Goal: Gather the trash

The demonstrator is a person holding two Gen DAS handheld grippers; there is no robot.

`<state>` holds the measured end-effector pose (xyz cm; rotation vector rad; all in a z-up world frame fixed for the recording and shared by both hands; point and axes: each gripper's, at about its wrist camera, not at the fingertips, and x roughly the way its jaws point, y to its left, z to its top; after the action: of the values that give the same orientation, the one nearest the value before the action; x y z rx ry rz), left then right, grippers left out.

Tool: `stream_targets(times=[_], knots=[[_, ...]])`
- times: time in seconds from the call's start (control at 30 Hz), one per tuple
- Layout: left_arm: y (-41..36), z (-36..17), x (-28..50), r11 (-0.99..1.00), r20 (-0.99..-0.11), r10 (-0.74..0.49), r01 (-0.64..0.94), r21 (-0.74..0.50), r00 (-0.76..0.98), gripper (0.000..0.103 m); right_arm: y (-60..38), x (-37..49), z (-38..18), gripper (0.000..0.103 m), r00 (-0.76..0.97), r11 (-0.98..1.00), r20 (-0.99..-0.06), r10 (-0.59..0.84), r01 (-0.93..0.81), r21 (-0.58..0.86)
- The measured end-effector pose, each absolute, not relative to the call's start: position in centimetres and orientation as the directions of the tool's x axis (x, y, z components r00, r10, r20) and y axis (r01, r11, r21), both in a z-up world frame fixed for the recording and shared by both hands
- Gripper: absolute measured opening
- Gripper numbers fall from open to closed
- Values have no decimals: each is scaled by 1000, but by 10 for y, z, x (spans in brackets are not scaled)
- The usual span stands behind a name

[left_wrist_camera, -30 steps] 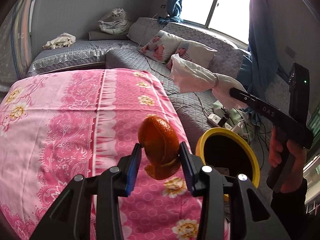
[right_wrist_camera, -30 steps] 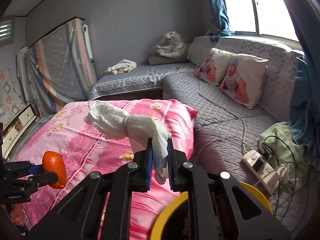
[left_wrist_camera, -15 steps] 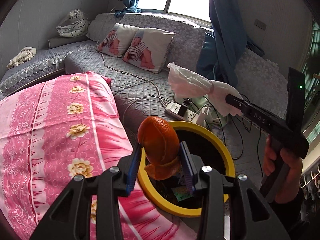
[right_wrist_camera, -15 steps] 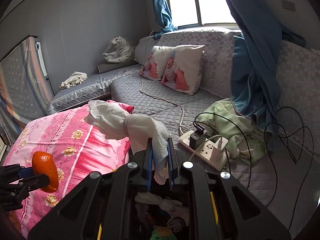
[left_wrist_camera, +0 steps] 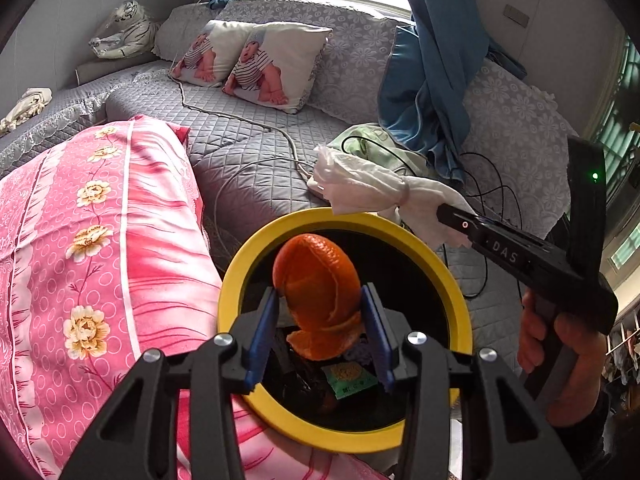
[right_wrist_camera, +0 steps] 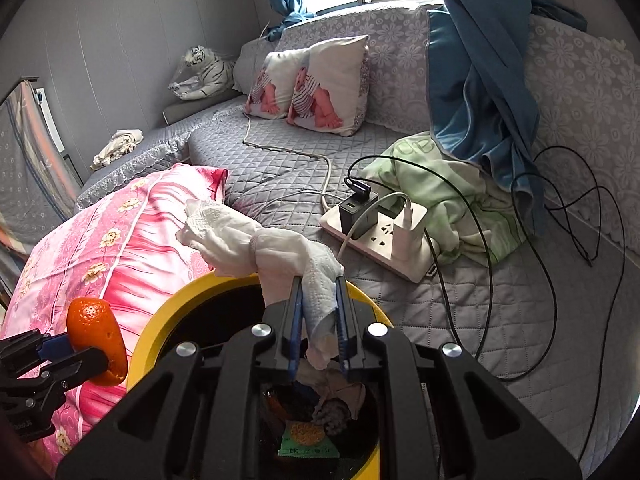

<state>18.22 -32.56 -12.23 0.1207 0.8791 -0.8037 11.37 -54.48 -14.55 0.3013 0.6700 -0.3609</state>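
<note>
We've got the left gripper (left_wrist_camera: 319, 312) clamped on a curled orange peel (left_wrist_camera: 318, 294), held right over the mouth of the round yellow-rimmed trash bin (left_wrist_camera: 236, 280). The right gripper (right_wrist_camera: 318, 312) pinches a crumpled white tissue wad (right_wrist_camera: 256, 240) w/ both fingers closed on it — it hangs above the bin's far rim. Other scraps, incl. a green wrapper (right_wrist_camera: 306, 440), lie inside the bin, beside the pink floral bedspread (left_wrist_camera: 100, 240).

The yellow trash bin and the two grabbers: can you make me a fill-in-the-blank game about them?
1. The left gripper is shut on an ____ peel.
2. The right gripper pinches a crumpled ____ tissue.
3. The trash bin has a ____ rim.
4. The charger is plugged into a white ____ strip.

Missing words: orange, white, yellow, power
</note>
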Motion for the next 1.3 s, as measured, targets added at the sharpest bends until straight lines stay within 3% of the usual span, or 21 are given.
stream_targets(times=[0.03,0.1,0.47,0.73,0.87,1.0,1.13,1.3], knots=[[-325,-122,182,708,-727,-580,668,-227,368,45,-545,113,-147,27,722,892,-652,-231,425,155],[-320,-120,183,717,-719,-582,657,-234,380,61,-549,112,-147,44,724,881,-650,-233,440,174],[-251,-93,187,780,-662,-550,596,-190,509,68,-548,108,-139,48,718,869,-653,-242,460,183],[-157,-96,179,861,-657,-444,493,-124,610,69,-494,121,-157,63,707,896,-685,-174,403,188],[-105,-95,165,899,-628,-399,421,-123,668,75,-447,125,-163,70,715,923,-690,-114,333,192],[-57,-85,143,931,-562,-357,334,-148,746,86,-393,126,-149,87,763,950,-643,-59,240,198],[-17,-68,112,961,-470,-277,242,-135,838,93,-341,119,-118,94,827,972,-561,-33,158,176],[10,-37,74,979,-374,-195,160,-122,907,95,-293,99,-77,95,896,979,-439,-64,141,146]])
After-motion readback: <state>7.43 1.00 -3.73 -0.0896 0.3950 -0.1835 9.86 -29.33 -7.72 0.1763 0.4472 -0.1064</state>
